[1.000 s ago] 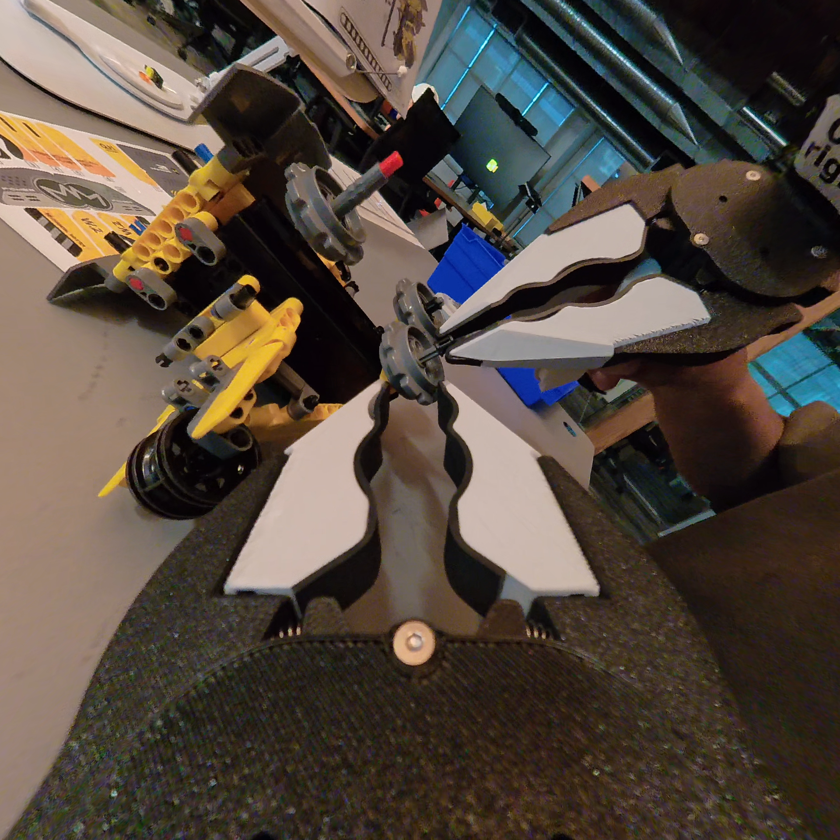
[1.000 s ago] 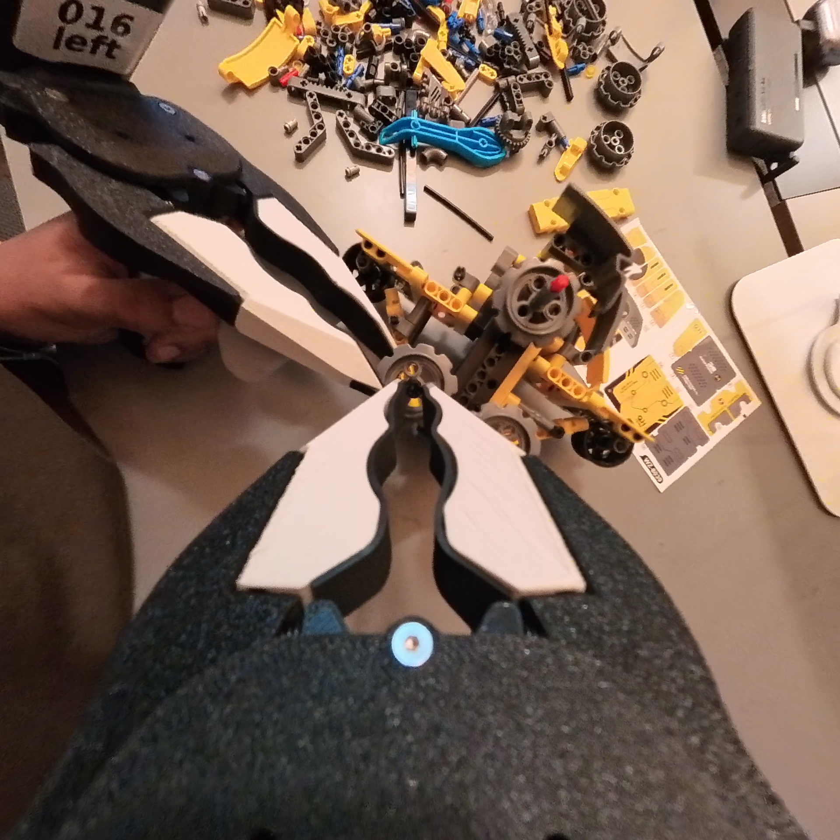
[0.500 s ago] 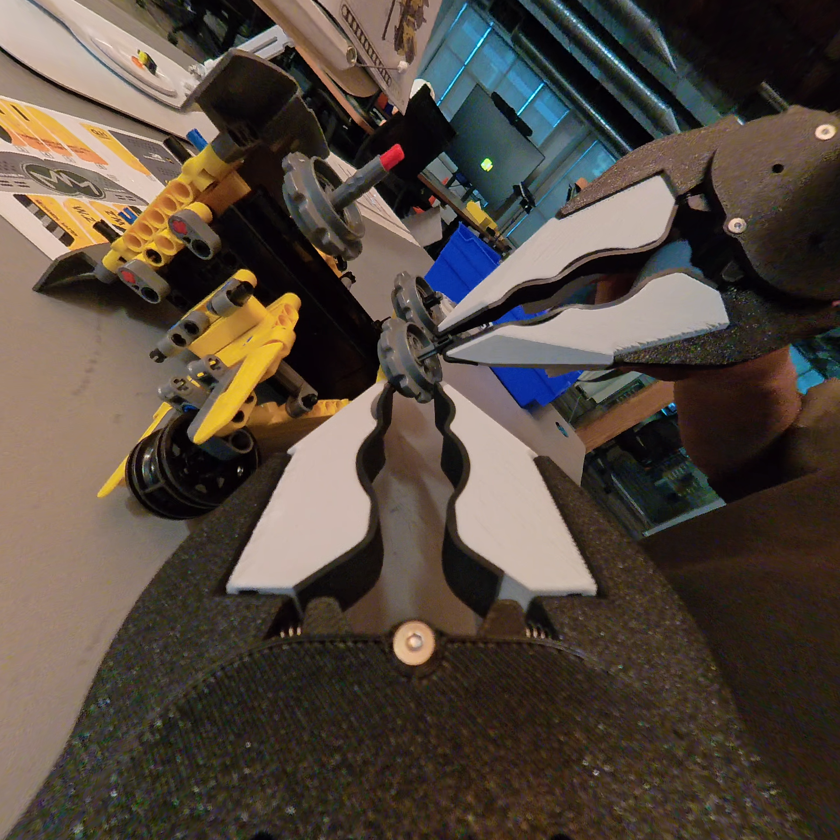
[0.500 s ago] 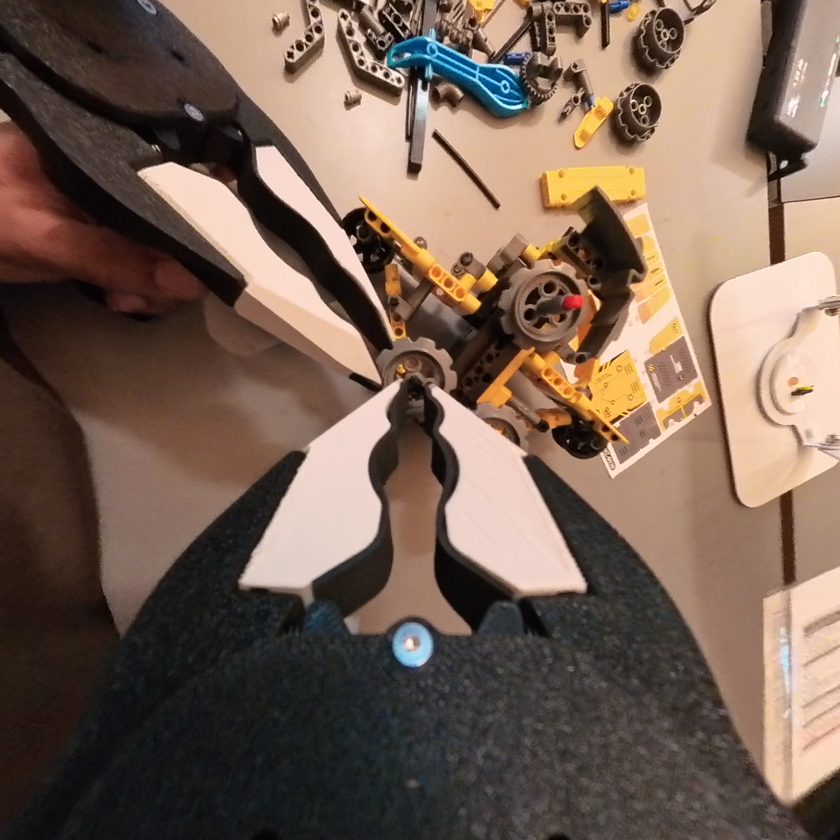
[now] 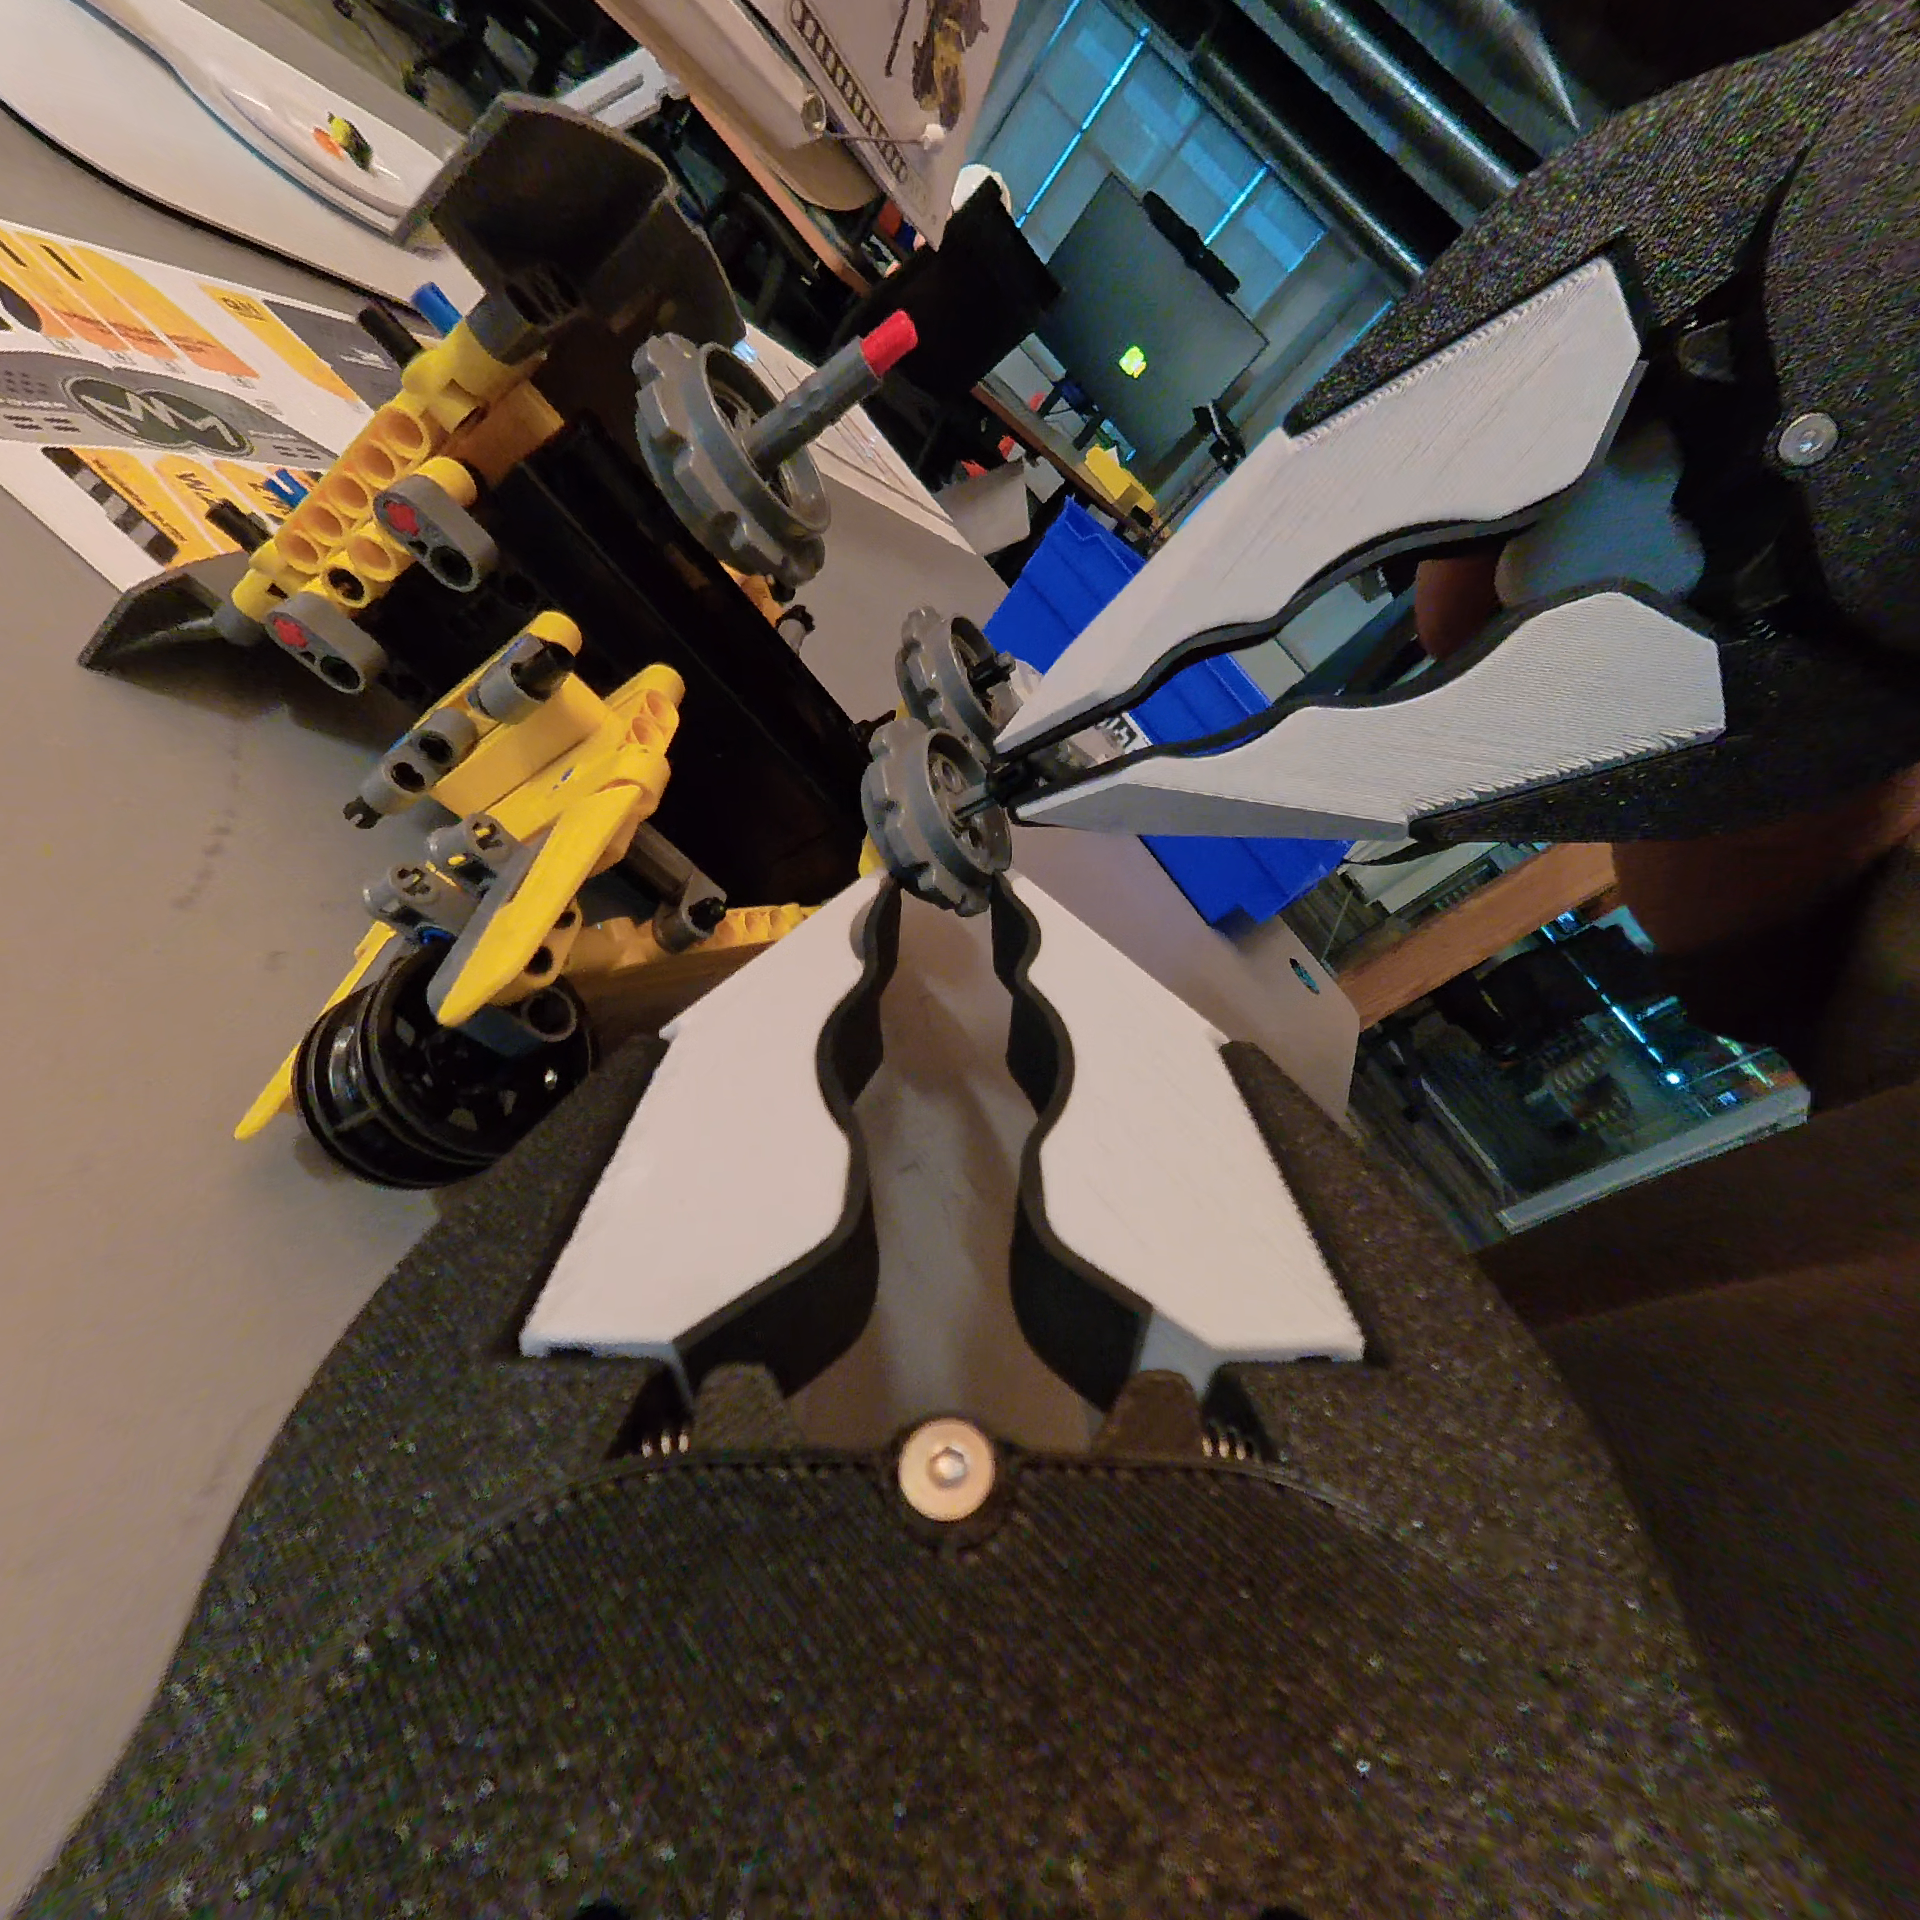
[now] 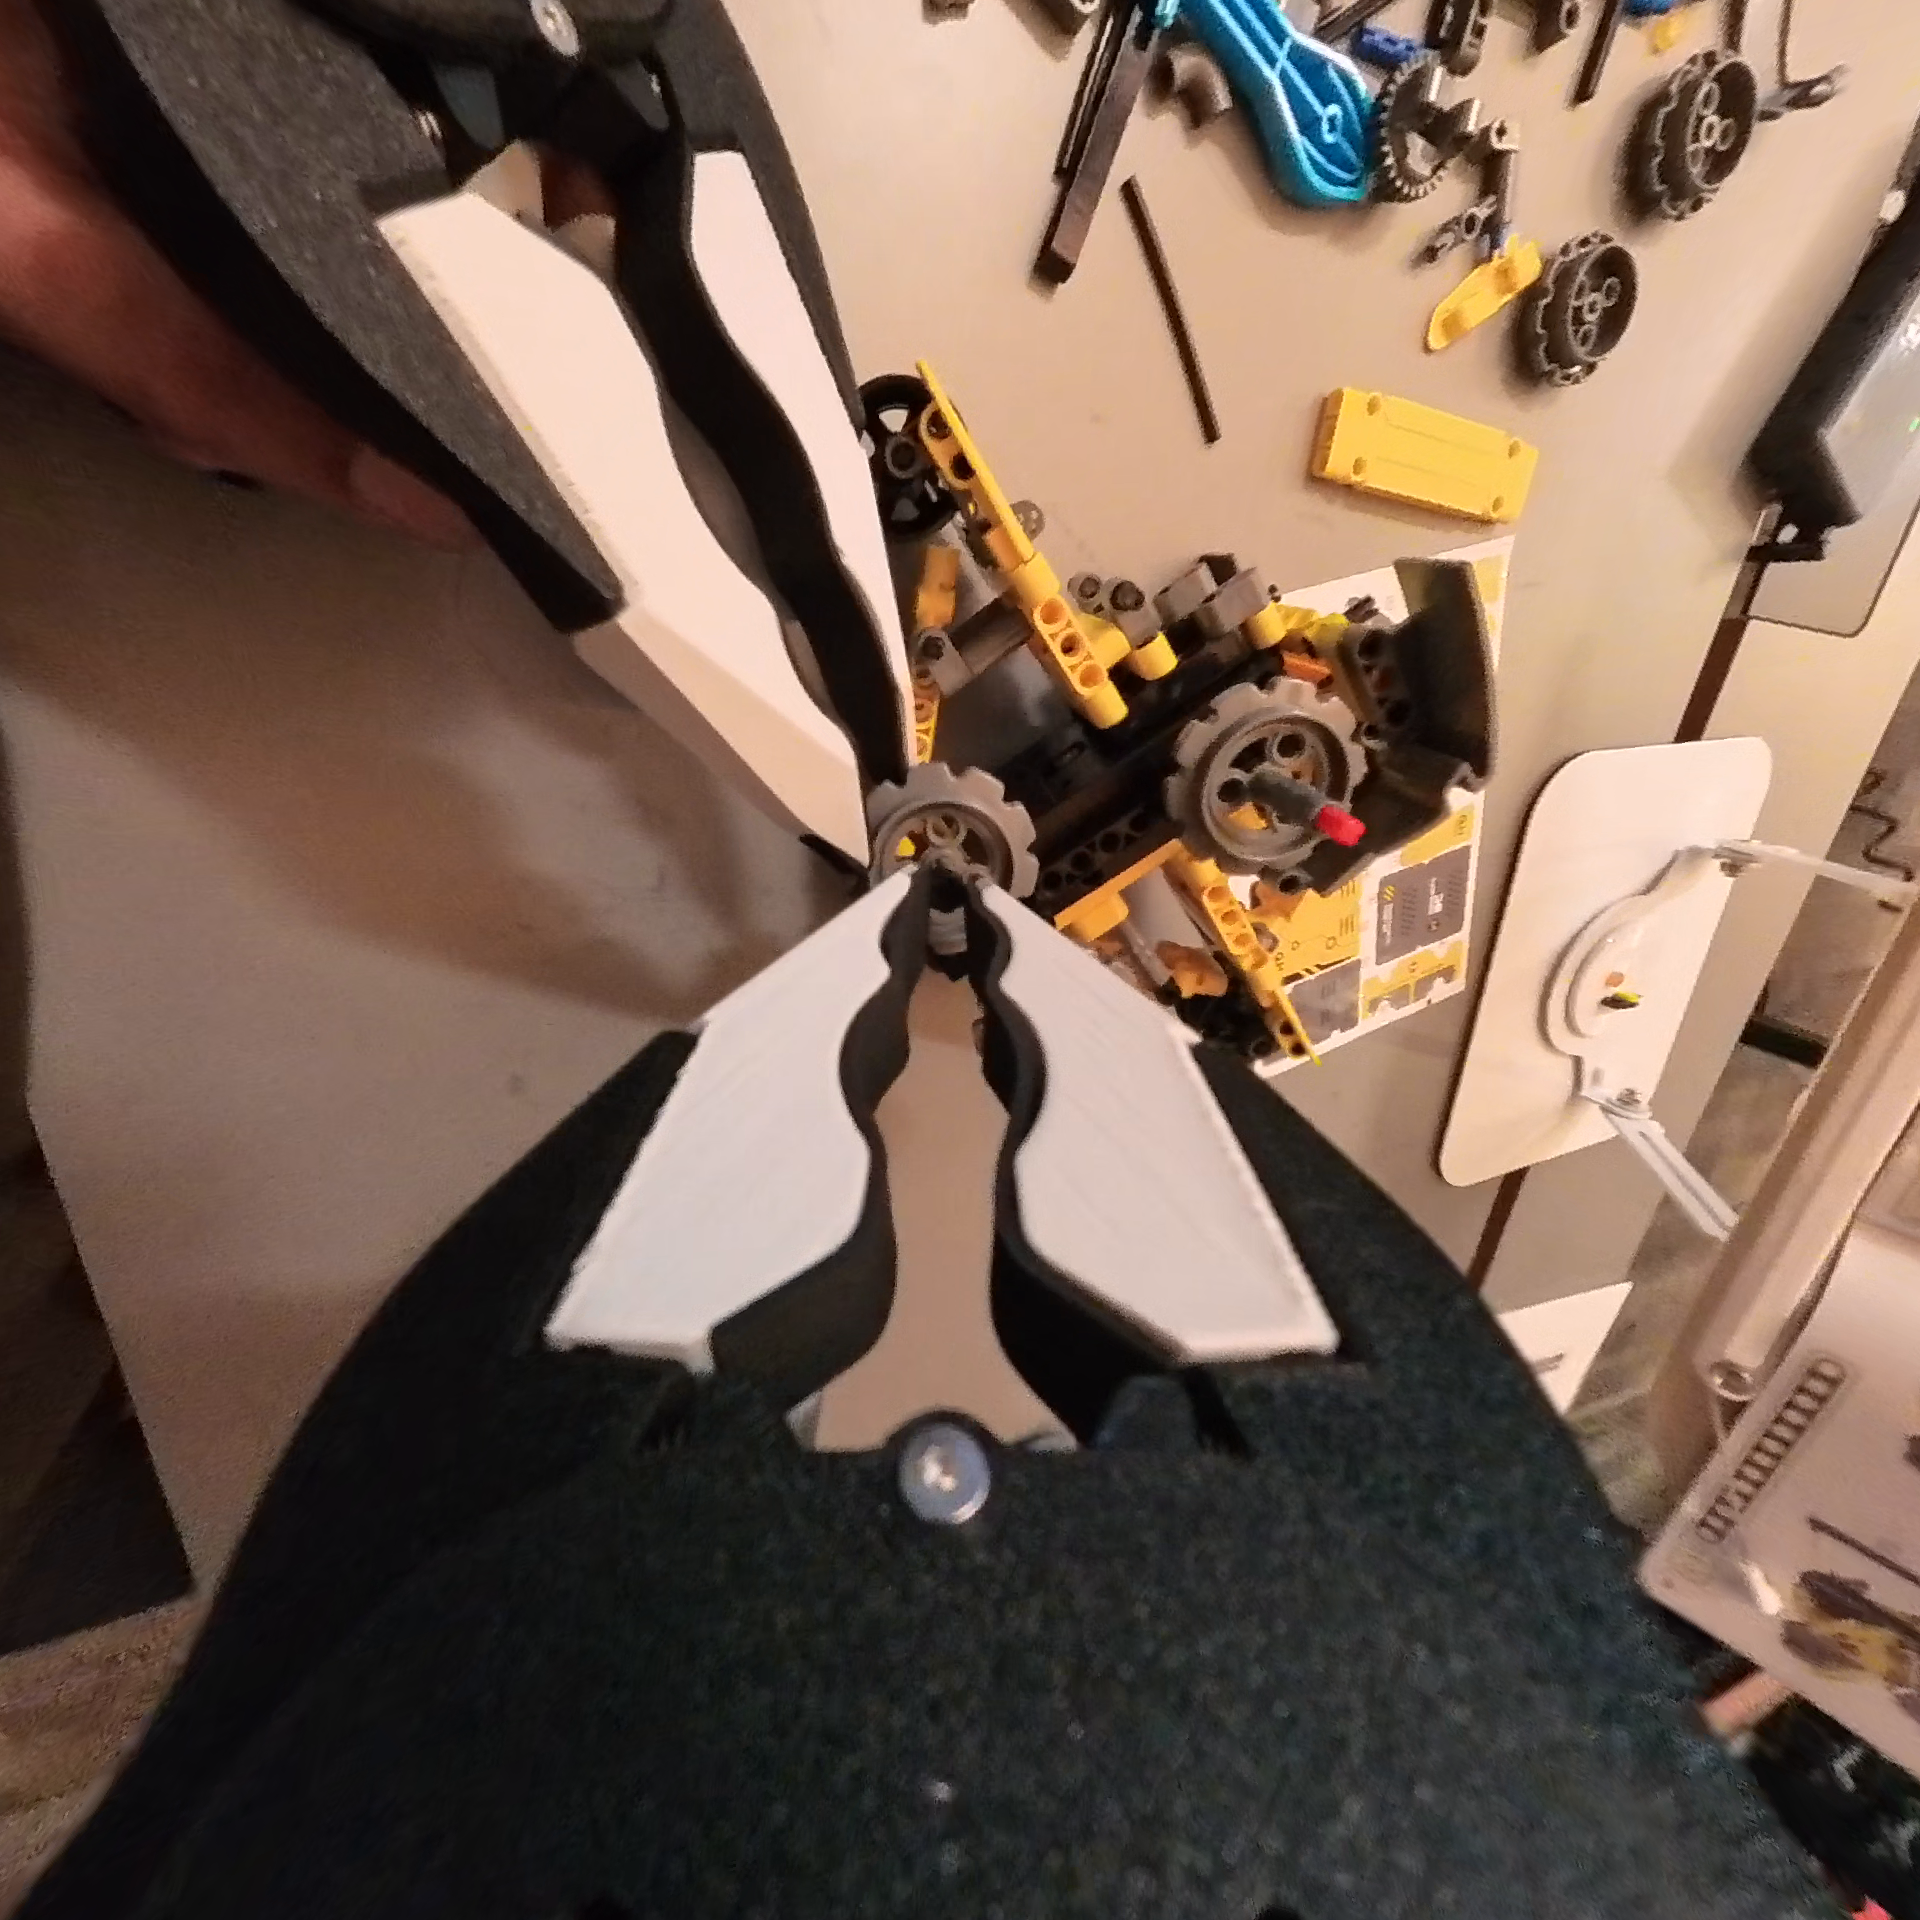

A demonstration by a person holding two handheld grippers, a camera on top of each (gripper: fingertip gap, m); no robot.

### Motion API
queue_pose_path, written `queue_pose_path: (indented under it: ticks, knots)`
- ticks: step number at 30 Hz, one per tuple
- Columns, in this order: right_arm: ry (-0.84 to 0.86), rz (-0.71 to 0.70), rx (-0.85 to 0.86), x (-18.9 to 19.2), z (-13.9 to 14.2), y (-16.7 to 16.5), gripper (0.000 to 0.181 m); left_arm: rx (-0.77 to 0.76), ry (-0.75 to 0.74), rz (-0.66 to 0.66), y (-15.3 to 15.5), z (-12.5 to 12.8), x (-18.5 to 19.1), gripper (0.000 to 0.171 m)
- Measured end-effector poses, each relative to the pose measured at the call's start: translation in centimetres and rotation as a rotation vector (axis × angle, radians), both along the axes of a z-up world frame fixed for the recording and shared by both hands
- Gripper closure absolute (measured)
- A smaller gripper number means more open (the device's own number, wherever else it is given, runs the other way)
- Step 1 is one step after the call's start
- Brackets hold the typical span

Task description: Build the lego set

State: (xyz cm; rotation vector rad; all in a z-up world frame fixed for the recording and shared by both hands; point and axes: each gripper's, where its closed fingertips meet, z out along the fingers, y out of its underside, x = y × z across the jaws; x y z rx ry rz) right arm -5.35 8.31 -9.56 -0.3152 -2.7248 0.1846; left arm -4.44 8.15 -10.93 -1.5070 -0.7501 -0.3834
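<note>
A small grey sprocket wheel point(image 5: 935, 821) is held off the table, just beside a yellow and grey brick-built vehicle model point(image 5: 499, 665). My left gripper point(image 5: 940, 899) is shut on the wheel's lower rim. My right gripper point(image 5: 1013, 805) comes in from the right and is shut on a thin black axle point(image 5: 987, 800) sticking out of the wheel's hub. In the right wrist view the right gripper point(image 6: 948, 883) pinches the axle below the wheel point(image 6: 951, 831), and the left gripper point(image 6: 868, 821) reaches in from the upper left. The model point(image 6: 1195, 748) lies behind.
A larger grey sprocket with a red-tipped axle point(image 6: 1262, 774) sits on the model. A sticker sheet point(image 6: 1434, 894) lies under it. Loose parts point(image 6: 1455, 125), a yellow panel point(image 6: 1423, 468), a white board point(image 6: 1621, 935) and a black device point(image 6: 1860, 416) lie around. A blue bin point(image 5: 1174, 727) stands beyond. The tips of both grippers are at nearly the same place.
The right gripper has swung and rolled about the held axle, so its view has turned and closed in. The left gripper and the wheel have barely moved.
</note>
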Motion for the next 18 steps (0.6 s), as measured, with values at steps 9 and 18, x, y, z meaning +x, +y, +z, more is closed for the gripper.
queue_pose_path:
  ticks: [9,18]
  knots:
    - [-0.035,0.047,-0.004,-0.22,-0.17,-0.13,0.176,-0.014,0.000,0.000,0.15,-0.16,-0.01,0.159]
    - [-0.018,0.026,-0.129,-0.57,-0.09,-0.04,0.176,0.037,-0.047,0.008,-0.04,0.01,-0.29,0.169]
